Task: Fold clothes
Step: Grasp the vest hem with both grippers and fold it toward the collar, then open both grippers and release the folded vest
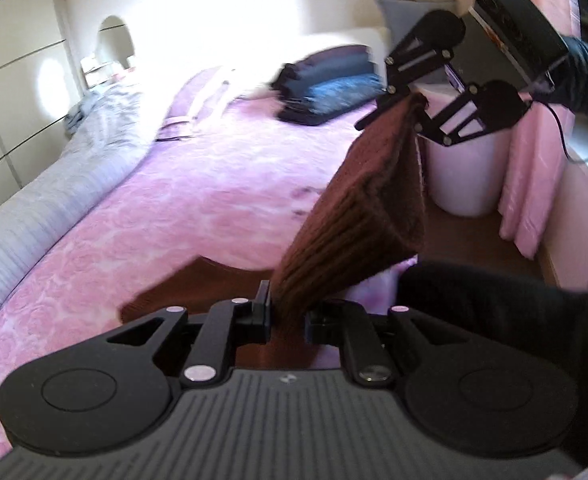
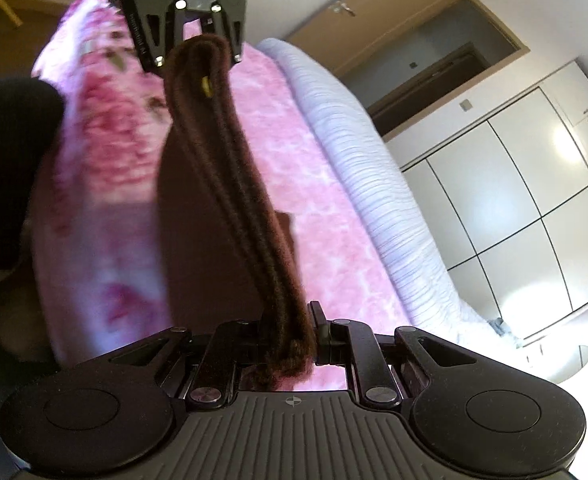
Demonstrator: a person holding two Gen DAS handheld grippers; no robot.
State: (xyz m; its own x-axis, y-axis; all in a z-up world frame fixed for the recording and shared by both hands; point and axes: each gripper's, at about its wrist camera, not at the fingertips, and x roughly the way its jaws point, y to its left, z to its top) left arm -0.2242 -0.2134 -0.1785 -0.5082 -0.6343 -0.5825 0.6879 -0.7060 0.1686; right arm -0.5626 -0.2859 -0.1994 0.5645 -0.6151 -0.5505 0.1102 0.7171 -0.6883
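Observation:
A brown ribbed knit garment (image 1: 354,208) hangs stretched between my two grippers above the pink bedspread (image 1: 173,208). My left gripper (image 1: 287,308) is shut on its near end, and a lower part of the cloth (image 1: 197,284) trails onto the bed. My right gripper (image 1: 404,114), held in a black-gloved hand, pinches the far upper end. In the right wrist view the right gripper (image 2: 289,320) is shut on the bunched garment (image 2: 229,200). It runs up to the left gripper (image 2: 195,54), which clamps the other end.
A stack of folded dark clothes (image 1: 326,88) lies at the far side of the bed, and a grey quilt (image 1: 53,184) runs along its left edge. A white bin (image 1: 462,172) and pink curtain (image 1: 534,160) stand at the right. White wardrobes (image 2: 514,200) line the wall.

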